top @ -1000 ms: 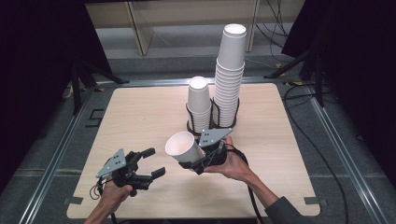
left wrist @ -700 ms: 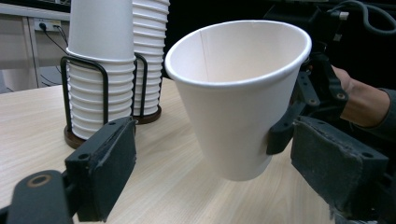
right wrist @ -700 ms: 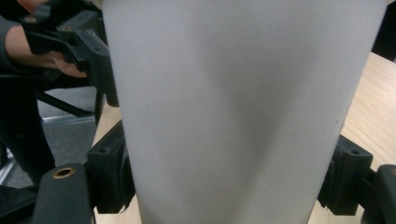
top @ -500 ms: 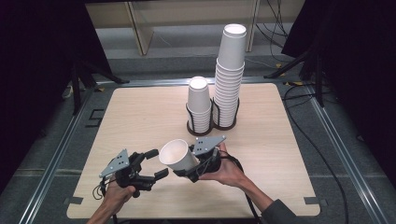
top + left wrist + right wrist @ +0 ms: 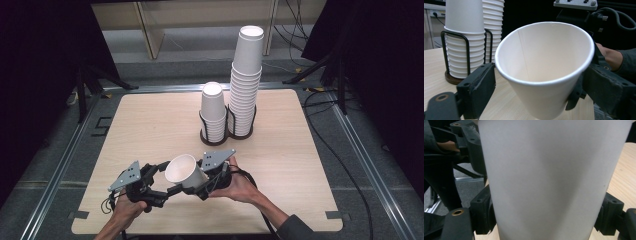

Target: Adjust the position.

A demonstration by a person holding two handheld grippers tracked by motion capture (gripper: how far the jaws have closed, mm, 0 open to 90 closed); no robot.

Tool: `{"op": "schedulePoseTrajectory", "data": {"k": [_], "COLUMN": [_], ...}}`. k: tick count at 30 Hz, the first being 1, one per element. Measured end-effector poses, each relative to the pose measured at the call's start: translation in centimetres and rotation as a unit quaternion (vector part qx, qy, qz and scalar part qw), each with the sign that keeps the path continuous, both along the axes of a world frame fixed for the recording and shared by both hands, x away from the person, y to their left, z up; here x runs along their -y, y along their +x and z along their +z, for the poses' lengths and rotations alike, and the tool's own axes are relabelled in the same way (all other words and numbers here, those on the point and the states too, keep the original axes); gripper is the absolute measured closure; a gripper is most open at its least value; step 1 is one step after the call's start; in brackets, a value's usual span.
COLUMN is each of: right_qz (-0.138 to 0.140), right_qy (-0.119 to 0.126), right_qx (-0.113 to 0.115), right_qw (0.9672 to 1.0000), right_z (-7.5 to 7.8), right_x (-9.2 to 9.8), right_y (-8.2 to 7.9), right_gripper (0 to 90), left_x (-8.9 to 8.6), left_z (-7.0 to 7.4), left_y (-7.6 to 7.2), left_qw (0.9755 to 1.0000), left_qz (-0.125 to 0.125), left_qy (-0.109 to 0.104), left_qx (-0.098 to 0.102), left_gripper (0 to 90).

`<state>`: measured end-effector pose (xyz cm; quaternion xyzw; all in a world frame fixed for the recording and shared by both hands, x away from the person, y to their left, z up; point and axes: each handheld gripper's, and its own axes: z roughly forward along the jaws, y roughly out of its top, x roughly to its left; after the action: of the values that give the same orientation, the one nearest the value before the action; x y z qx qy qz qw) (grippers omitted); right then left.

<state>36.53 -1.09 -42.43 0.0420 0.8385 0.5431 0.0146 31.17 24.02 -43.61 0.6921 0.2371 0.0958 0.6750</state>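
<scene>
A white paper cup (image 5: 181, 170) lies tilted just above the table's front edge, its mouth turned toward the left gripper. My right gripper (image 5: 199, 181) is shut on its lower body; in the right gripper view the cup wall (image 5: 549, 177) sits squeezed between both pads. My left gripper (image 5: 167, 180) faces it from the left. Its jaws have just been opening, and the cup's rim (image 5: 544, 52) now sits between them, undented, with both jaws standing close beside it.
A short stack of cups (image 5: 213, 110) and a tall stack (image 5: 246, 85) stand in a black wire holder (image 5: 227, 135) at the middle back of the wooden table (image 5: 150, 120). A metal frame (image 5: 65, 165) rims the table.
The right gripper has carried the cup left and down toward the left gripper. The cup's mouth now sits between the left jaws, which stand wider than before.
</scene>
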Motion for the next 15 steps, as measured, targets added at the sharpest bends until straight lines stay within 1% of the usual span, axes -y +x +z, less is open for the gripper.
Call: {"op": "schedulePoseTrajectory", "data": {"k": [1,3,4,5,7,8,9,10,11,12,15], "right_qz": [-0.001,0.006,0.005,0.009,0.012,0.013,0.017,0.016,0.017,0.018,0.018], "right_qy": [-0.001,-0.005,-0.004,-0.002,-0.007,-0.004,-0.003,0.0,-0.001,-0.001,0.002], "right_qx": [-0.01,-0.008,-0.013,-0.014,-0.016,-0.018,-0.014,-0.017,-0.024,-0.016,-0.021], "right_qw": [0.9999,0.9999,0.9999,0.9999,0.9998,0.9997,0.9998,0.9997,0.9996,0.9997,0.9996], "right_z": [-0.1,-0.3,-0.4,-0.5,-0.7,-0.8,-0.8,-0.9,-0.9,-1.0,-1.0], "right_x": [-0.2,-0.4,-0.6,-0.7,-1.0,-1.1,-1.2,-1.3,-1.4,-1.4,-1.4], "right_y": [-0.2,-0.3,-0.4,-0.4,-0.5,-0.6,-0.5,-0.6,-0.7,-0.6,-0.6], "right_gripper": [22.1,22.1,22.1,22.1,21.9,21.9,21.9,21.9,21.9,21.8,21.7], "left_x": [0.1,0.1,0.1,0.1,0.1,0.1,0.1,0.1,0.1,0.1,0.1], "left_z": [0.0,0.0,0.0,0.0,0.0,0.0,0.0,0.0,0.0,0.1,0.1], "left_y": [0.0,-0.1,-0.1,-0.1,-0.1,-0.1,-0.1,-0.1,-0.1,-0.2,-0.2], "left_qw": [1.0,1.0,1.0,1.0,1.0,0.9999,0.9999,0.9999,0.9999,0.9999,0.9999], "left_qz": [-0.001,-0.002,-0.002,-0.002,-0.003,-0.005,-0.006,-0.007,-0.007,-0.007,-0.005], "left_qy": [0.0,-0.001,-0.002,-0.002,-0.007,-0.006,-0.006,-0.006,-0.005,-0.003,-0.002], "left_qx": [0.001,0.004,0.003,0.004,0.004,0.006,0.006,0.007,0.008,0.009,0.011], "left_gripper": [9.4,8.6,8.1,7.3,7.1,7.1,7.1,7.1,7.2,7.3,8.2]}}
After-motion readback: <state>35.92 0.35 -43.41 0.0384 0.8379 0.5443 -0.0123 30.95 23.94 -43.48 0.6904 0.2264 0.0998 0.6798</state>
